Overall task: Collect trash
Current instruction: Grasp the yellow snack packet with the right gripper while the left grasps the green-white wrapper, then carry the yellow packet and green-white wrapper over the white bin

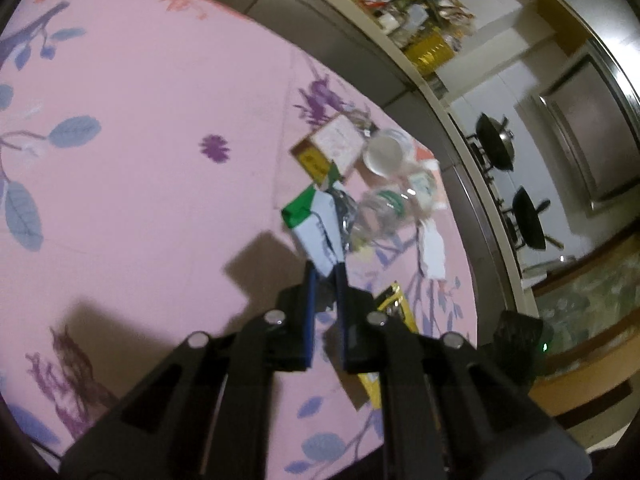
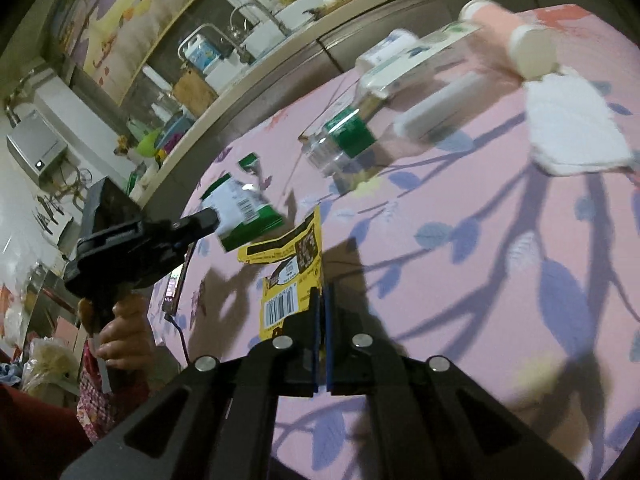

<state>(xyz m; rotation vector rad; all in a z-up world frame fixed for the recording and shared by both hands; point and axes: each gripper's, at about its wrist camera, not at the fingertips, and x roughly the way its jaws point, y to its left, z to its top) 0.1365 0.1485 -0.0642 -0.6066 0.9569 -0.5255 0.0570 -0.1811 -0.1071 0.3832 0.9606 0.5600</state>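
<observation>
1. worktop (image 2: pixel 500 280), pink floral cloth: trash lies spread across it, so a swinging load could knock the clear bottle (image 2: pixel 344 140) into a roll.
2. green-and-white carton (image 1: pixel 316 232): pinched by one end only in the left claw (image 1: pixel 326 276), lifted off the cloth; judged likely to pivot or slip free.
3. yellow wrapper (image 2: pixel 290 276): flat, thin, at the near left; its edge touches the right claw (image 2: pixel 323 296), jaws nearly shut. whether the film is caught between them cannot be told; it may slide away.
</observation>
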